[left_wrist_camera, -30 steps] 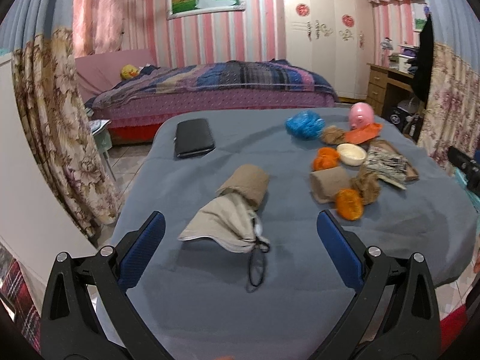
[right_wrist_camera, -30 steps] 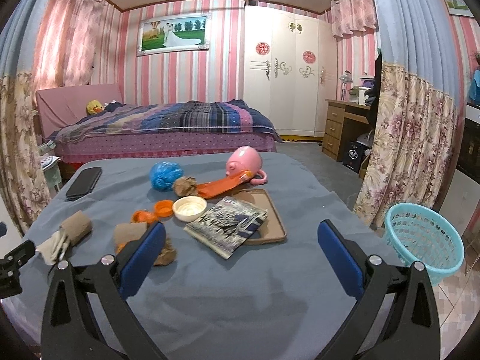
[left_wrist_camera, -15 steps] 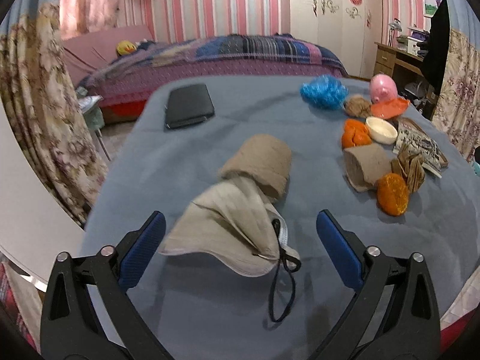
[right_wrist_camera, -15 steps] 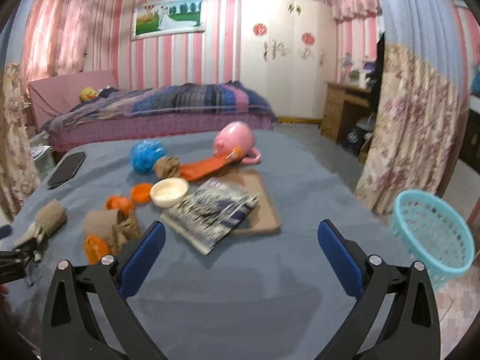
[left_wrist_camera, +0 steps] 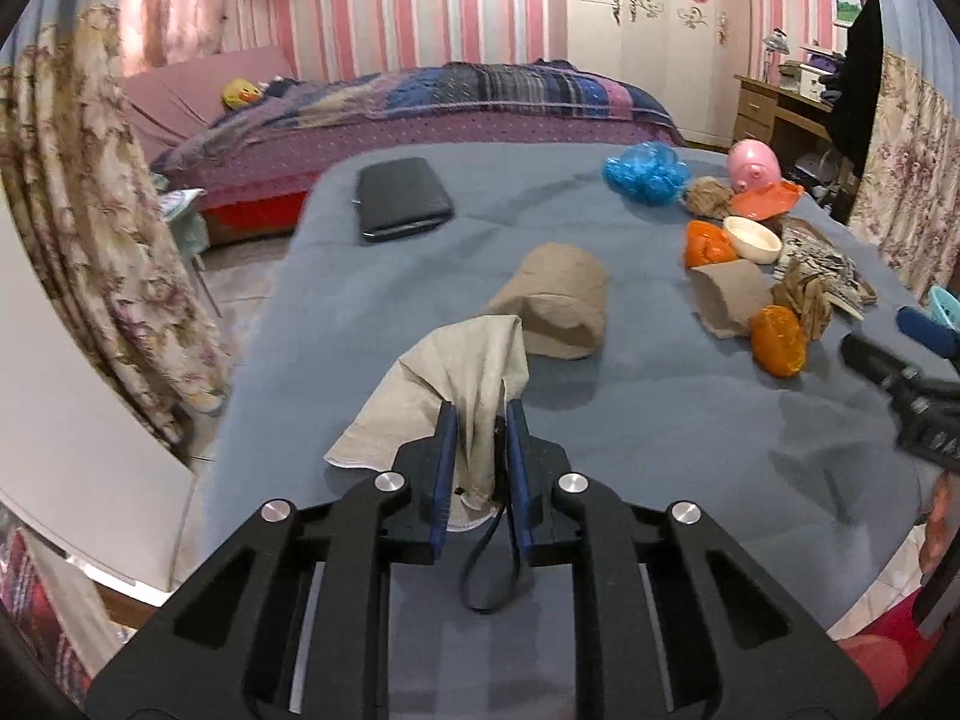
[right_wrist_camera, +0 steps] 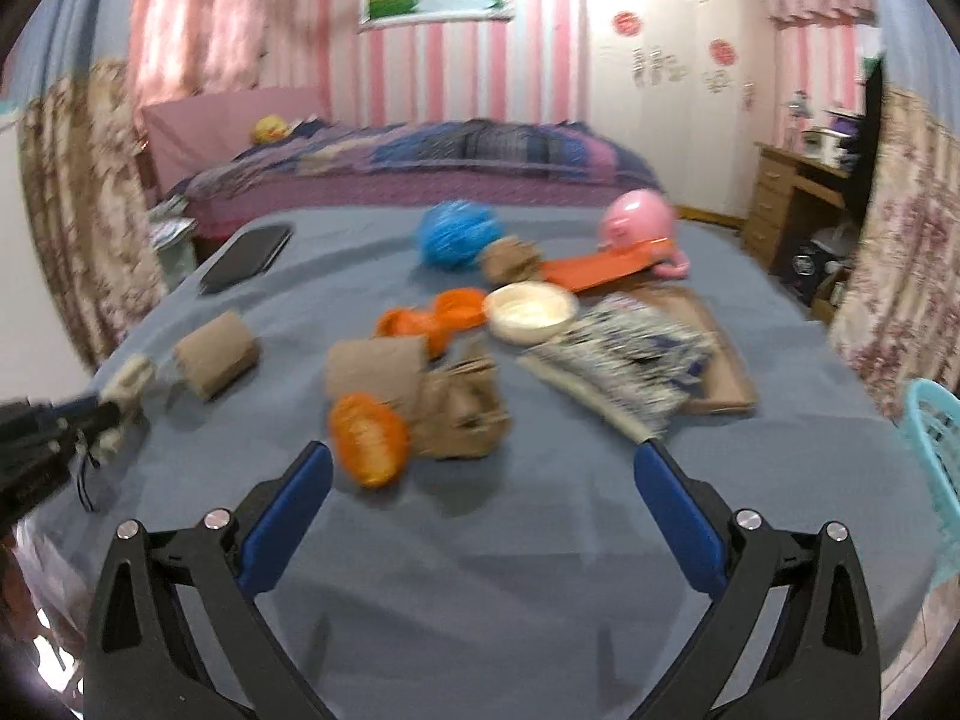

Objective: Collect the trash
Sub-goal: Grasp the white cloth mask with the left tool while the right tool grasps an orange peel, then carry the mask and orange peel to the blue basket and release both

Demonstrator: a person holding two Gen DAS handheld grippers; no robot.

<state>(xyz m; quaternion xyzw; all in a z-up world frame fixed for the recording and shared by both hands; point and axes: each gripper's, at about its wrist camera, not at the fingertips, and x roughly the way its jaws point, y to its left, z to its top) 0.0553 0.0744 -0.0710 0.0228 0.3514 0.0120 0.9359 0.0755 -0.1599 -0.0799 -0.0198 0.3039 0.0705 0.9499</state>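
Note:
My left gripper [left_wrist_camera: 480,414] is shut on a crumpled beige face mask [left_wrist_camera: 462,372] with a black ear loop, at the near left of the grey-blue table [left_wrist_camera: 630,432]. A brown paper roll [left_wrist_camera: 558,306] lies just beyond it. My right gripper [right_wrist_camera: 480,462] is open and empty, low over the table. Just ahead of it lie an orange peel [right_wrist_camera: 366,435], crumpled brown paper [right_wrist_camera: 462,405] and a brown paper piece [right_wrist_camera: 372,369]. A teal trash basket [right_wrist_camera: 936,468] stands off the table's right edge. The left gripper with the mask [right_wrist_camera: 123,390] shows at the far left.
Farther back lie more orange peel [right_wrist_camera: 432,315], a cream bowl [right_wrist_camera: 531,312], a printed wrapper [right_wrist_camera: 630,360] on a brown tray [right_wrist_camera: 720,354], a blue plastic wad [right_wrist_camera: 459,234], a pink piggy bank [right_wrist_camera: 639,225] and a black wallet [left_wrist_camera: 402,195]. Floral curtains hang at both sides.
My left gripper moved forward and shut on the face mask. My right gripper moved down and left toward the orange peel and brown paper; its view is blurred.

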